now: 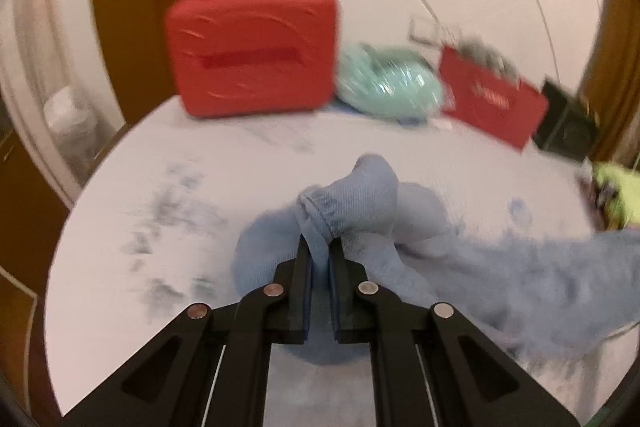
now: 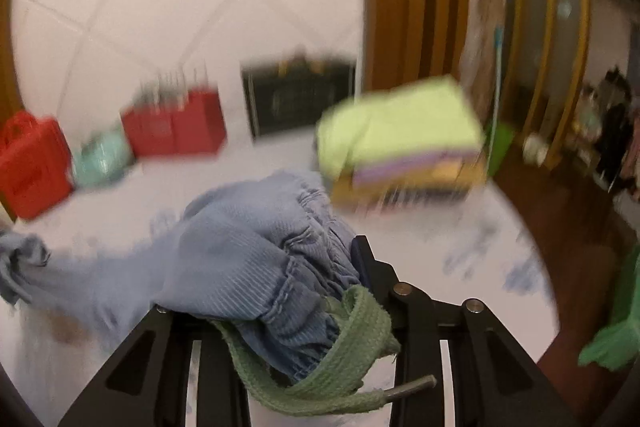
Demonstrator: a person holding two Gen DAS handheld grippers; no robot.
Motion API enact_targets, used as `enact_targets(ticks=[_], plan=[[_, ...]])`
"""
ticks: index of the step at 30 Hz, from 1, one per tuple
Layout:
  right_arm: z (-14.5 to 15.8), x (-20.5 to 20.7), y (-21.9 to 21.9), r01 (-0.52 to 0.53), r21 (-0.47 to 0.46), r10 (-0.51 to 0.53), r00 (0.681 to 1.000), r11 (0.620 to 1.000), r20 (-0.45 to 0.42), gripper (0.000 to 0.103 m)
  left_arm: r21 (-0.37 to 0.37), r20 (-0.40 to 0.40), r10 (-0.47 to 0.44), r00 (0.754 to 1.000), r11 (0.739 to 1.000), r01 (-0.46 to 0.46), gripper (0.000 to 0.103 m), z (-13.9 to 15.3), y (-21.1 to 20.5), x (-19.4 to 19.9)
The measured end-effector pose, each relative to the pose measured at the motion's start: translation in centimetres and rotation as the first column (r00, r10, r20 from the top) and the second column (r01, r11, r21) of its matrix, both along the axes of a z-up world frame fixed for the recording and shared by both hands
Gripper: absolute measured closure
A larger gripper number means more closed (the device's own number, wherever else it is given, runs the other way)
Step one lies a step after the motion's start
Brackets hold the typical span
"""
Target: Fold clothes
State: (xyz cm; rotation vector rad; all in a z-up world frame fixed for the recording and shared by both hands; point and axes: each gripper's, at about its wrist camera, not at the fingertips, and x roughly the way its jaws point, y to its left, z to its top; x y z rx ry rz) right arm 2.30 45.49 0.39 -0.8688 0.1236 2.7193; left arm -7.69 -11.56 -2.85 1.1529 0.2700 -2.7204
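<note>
Left gripper (image 1: 320, 247) pinches a hem of the blue shorts (image 1: 460, 267) above the table (image 1: 120, 207); right gripper (image 2: 320, 267) grips the gathered waistband (image 2: 304, 239), green drawstring (image 2: 352, 355) dangling.

Bare table (image 1: 120, 211) before red case (image 1: 252, 51)

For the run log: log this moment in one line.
left gripper shut on blue garment | right gripper shut on waistband | fold unfinished

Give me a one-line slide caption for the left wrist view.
Left gripper pinching the hem of a blue garment over a white table, red case behind.
</note>
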Motion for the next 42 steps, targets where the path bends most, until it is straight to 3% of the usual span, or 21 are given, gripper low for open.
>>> enact_targets(ticks=[3, 6, 7, 10, 11, 12, 14, 16, 17, 18, 20, 29, 32, 37, 42], plan=[[4.0, 2.1, 1.8, 0.036, 0.019, -0.035, 0.996, 0.999, -0.083, 0.071, -0.051, -0.075, 0.081, 0.994, 0.995, -0.085, 0.099, 3.4, -4.3, 3.4], [4.8, 2.4, 3.3, 0.061, 0.047, -0.058, 0.996, 0.997, -0.069, 0.071, -0.116, -0.12, 0.197, 0.973, 0.97, -0.211, 0.099, 5.8, -8.4, 5.7], [4.3, 2.1, 3.8, 0.065, 0.051, -0.062, 0.997, 0.997, -0.047, 0.071, -0.127, -0.124, 0.235, 0.964, 0.96, -0.25, 0.099, 6.1, -9.9, 6.2], [0.0, -0.1, 6.0, 0.07, -0.023, -0.068, 0.994, 0.997, 0.085, 0.069, -0.143, -0.018, 0.283, 0.959, 0.949, -0.282, 0.099, 3.8, -13.3, 5.6], [-1.6, -1.0, 6.5, 0.073, -0.041, -0.067, 0.989, 0.996, 0.133, 0.064, -0.151, 0.02, 0.285, 0.958, 0.948, -0.279, 0.099, 2.7, -13.8, 5.1], [-3.3, -1.9, 6.7, 0.079, -0.04, -0.07, 0.979, 0.996, 0.189, 0.049, -0.134, 0.058, 0.266, 0.962, 0.957, -0.257, 0.098, 1.5, -13.8, 4.6], [-6.8, -3.6, 6.8, 0.09, 0.0, -0.085, 0.945, 0.996, 0.317, 0.038, -0.084, 0.118, 0.21, 0.971, 0.976, -0.201, 0.095, -0.5, -13.4, 3.7], [-9.3, -3.8, 7.0, 0.09, -0.028, -0.072, 0.915, 0.996, 0.396, 0.038, -0.043, 0.146, 0.11, 0.983, 0.994, -0.105, 0.073, -2.1, -11.5, 3.0], [-9.9, -3.4, 7.2, 0.094, -0.052, -0.064, 0.909, 0.994, 0.412, 0.035, -0.028, 0.153, 0.071, 0.986, 0.997, -0.067, 0.053, -2.6, -10.7, 2.9], [-10.4, -2.6, 7.5, 0.101, -0.07, -0.061, 0.901, 0.992, 0.429, 0.023, -0.015, 0.162, 0.032, 0.986, 0.999, -0.031, 0.049, -3.3, -9.8, 2.7], [-10.8, -1.1, 8.3, 0.114, -0.09, -0.061, 0.889, 0.989, 0.454, 0.01, -0.003, 0.194, -0.007, 0.981, 1.0, 0.007, 0.049, -5.0, -8.7, 1.9], [-8.6, 2.9, 12.7, 0.222, -0.149, -0.151, 0.912, 0.964, 0.382, 0.005, -0.003, 0.344, -0.003, 0.939, 1.0, 0.004, 0.049, -10.4, -8.0, -1.4], [-8.8, 2.5, 13.5, 0.228, -0.136, -0.159, 0.907, 0.964, 0.39, 0.005, -0.001, 0.377, -0.013, 0.926, 1.0, 0.015, 0.049, -11.4, -7.4, -1.1], [-9.5, 0.9, 15.3, 0.241, -0.197, -0.152, 0.912, 0.95, 0.382, 0.004, 0.011, 0.431, -0.02, 0.902, 1.0, 0.017, 0.049, -13.8, -6.7, -0.8], [-10.2, -3.1, 16.0, 0.185, -0.245, -0.078, 0.918, 0.952, 0.39, 0.0, 0.011, 0.44, -0.006, 0.898, 1.0, 0.001, 0.049, -14.3, -6.4, -0.4]])
